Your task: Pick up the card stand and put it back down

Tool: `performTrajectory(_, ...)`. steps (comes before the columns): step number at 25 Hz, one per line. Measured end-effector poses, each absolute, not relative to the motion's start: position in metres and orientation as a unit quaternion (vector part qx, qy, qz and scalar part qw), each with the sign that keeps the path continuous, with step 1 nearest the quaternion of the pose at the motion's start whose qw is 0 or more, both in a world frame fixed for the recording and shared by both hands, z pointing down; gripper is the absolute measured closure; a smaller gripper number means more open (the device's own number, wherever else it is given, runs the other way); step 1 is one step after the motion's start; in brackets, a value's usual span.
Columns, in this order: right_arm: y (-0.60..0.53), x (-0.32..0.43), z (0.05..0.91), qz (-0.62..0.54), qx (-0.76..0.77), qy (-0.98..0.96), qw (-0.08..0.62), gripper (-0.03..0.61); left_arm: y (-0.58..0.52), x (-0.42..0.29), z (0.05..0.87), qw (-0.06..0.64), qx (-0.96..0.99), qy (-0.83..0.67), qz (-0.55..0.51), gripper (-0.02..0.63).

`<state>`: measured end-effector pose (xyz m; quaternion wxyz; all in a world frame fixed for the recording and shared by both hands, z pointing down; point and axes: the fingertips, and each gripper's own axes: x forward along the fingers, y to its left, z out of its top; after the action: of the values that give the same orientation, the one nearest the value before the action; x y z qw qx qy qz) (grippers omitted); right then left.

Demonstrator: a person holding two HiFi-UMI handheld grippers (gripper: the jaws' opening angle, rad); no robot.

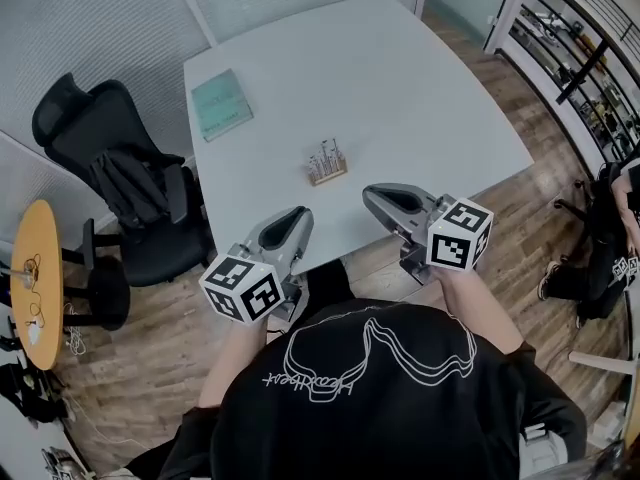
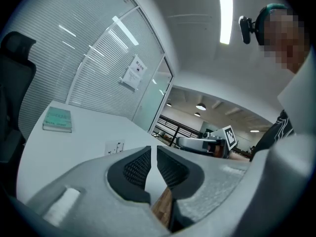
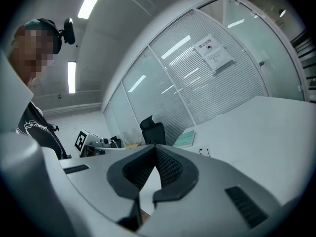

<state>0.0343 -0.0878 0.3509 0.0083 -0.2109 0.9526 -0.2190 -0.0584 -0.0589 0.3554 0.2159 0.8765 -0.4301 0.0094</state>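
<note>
The card stand (image 1: 326,164), a small wooden base with clear upright holders, sits on the white table (image 1: 420,98) near its front edge. It shows small in the left gripper view (image 2: 114,147) and in the right gripper view (image 3: 203,152). My left gripper (image 1: 298,215) hovers at the table's front edge, below and left of the stand, shut and empty. My right gripper (image 1: 372,196) is held just right of it, also shut with nothing between its jaws. Both are short of the stand and apart from it.
A teal book (image 1: 221,104) lies at the table's far left. A black office chair (image 1: 120,178) stands left of the table, with a round wooden side table (image 1: 38,278) beyond it. Another person sits at the right edge (image 1: 610,238). Glass partitions close the room.
</note>
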Motion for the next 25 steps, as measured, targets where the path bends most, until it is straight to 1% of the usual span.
performTrajectory(3, -0.106, 0.029, 0.367, -0.235, -0.215, 0.948, -0.007, 0.569, -0.081, -0.068, 0.366, 0.227, 0.871, -0.436, 0.008, 0.583)
performTrajectory(6, -0.124, 0.027, 0.386, -0.250, -0.224, 0.942, -0.021, 0.569, -0.102, -0.072, 0.381, 0.240, 0.870, -0.431, 0.017, 0.548)
performTrajectory(11, -0.146, 0.026, 0.410, -0.258, -0.236, 0.936, -0.047, 0.568, -0.129, -0.078, 0.407, 0.250, 0.863, -0.438, 0.043, 0.540)
performTrajectory(17, -0.180, 0.022, 0.438, -0.261, -0.250, 0.929, -0.077, 0.518, -0.167, -0.087, 0.448, 0.280, 0.847, -0.446, 0.068, 0.502)
performTrajectory(21, -0.194, 0.018, 0.461, -0.262, -0.257, 0.924, -0.109, 0.505, -0.178, -0.089, 0.476, 0.305, 0.839, -0.442, 0.084, 0.491)
performTrajectory(25, -0.211, 0.014, 0.478, -0.268, -0.258, 0.922, -0.113, 0.500, -0.190, -0.088, 0.498, 0.316, 0.838, -0.435, 0.097, 0.491)
